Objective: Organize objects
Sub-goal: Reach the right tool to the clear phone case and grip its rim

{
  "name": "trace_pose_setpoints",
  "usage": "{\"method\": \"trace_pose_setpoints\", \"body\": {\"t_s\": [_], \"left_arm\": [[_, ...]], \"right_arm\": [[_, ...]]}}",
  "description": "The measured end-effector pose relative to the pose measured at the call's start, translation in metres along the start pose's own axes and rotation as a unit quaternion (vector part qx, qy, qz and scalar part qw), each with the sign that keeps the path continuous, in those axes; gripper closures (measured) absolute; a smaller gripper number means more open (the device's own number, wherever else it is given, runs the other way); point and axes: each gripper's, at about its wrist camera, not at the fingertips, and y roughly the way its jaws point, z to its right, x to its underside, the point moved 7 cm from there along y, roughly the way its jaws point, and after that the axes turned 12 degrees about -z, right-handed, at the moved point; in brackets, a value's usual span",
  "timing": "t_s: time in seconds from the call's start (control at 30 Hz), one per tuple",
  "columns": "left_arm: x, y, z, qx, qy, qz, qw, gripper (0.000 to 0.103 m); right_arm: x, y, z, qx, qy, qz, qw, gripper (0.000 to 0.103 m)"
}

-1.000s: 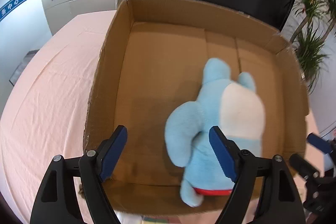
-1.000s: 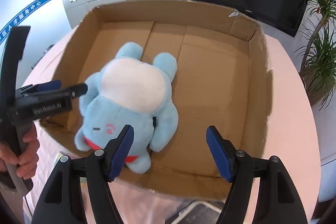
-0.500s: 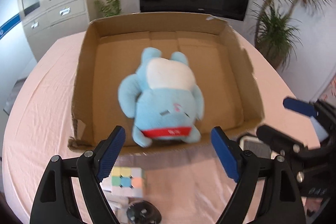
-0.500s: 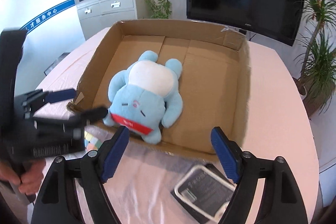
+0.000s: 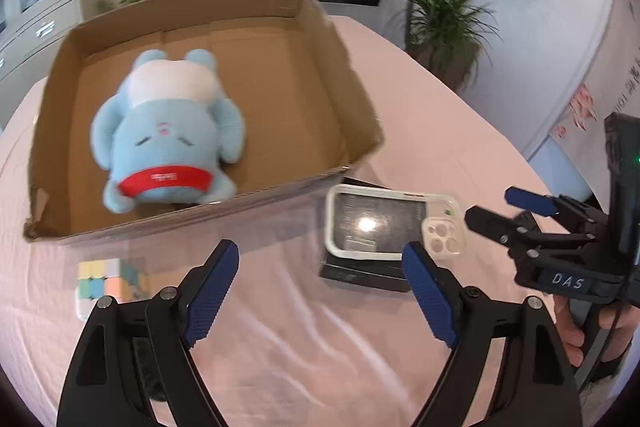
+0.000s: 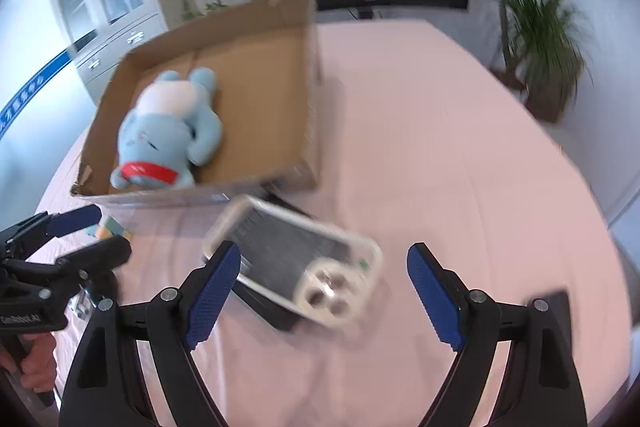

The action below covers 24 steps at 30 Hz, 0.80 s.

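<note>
A blue plush toy [image 5: 164, 135] with a red band lies inside the open cardboard box [image 5: 352, 99]; both also show in the right wrist view, toy [image 6: 168, 135] and box [image 6: 308, 87]. A clear phone case [image 5: 394, 227] rests on a black flat box [image 5: 360, 275] on the pink tablecloth, just in front of the cardboard box; the case also shows in the right wrist view [image 6: 292, 267]. A pastel puzzle cube [image 5: 106, 281] lies at the left. My left gripper [image 5: 320, 283] is open and empty above the cloth. My right gripper [image 6: 324, 287] is open and empty above the phone case.
The right gripper shows in the left wrist view [image 5: 520, 215], the left gripper in the right wrist view [image 6: 80, 231]. A dark flat object [image 6: 554, 307] lies at the right of the table. Potted plants [image 5: 444, 11], a screen and cabinets stand behind.
Both grippers have pulled back from the cardboard box and swung right; the plush toy stays in the box. The phone case and cube have come into view.
</note>
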Motion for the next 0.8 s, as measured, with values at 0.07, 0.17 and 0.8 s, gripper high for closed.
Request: {"method": "trace_pose_setpoints", "body": {"t_s": [0.07,0.17,0.8], "left_arm": [[0.000,0.009,0.009,0.004,0.006,0.001,1.0000,0.019],[-0.001,0.025,0.018,0.013,0.005,-0.007,0.9999,0.019],[0.019,0.081,0.025,0.038,0.005,-0.063,0.9972,0.019]], "right_arm": [[0.013,0.010,0.017,-0.004,0.015,-0.009,1.000,0.017],[0.028,0.018,0.031,-0.016,0.031,-0.016,0.999,0.017],[0.061,0.074,0.045,-0.124,0.110,-0.014,0.986,0.017]]}}
